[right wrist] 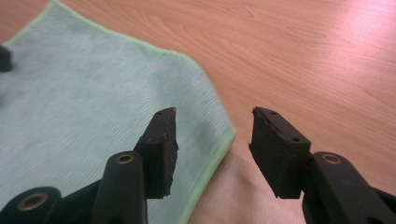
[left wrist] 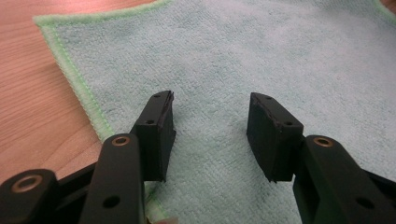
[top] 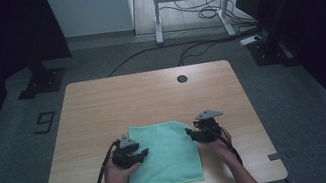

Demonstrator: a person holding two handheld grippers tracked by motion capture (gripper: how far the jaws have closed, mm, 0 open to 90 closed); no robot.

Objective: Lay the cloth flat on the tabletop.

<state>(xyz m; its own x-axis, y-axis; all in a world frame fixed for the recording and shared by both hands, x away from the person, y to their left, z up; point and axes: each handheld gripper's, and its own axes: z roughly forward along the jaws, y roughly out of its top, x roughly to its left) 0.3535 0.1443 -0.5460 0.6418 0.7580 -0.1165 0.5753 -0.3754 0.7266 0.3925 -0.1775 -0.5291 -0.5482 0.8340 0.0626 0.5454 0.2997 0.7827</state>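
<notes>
The left gripper (top: 137,154) hovers over the left edge of the green cloth (top: 167,154), jaws apart with nothing between them. The right gripper (top: 191,133) hangs at the cloth's right edge, its jaws also apart, straddling the hem without pinching it. The cloth lies flat near the front of the wooden table (top: 102,102), between the person's two hands.
</notes>
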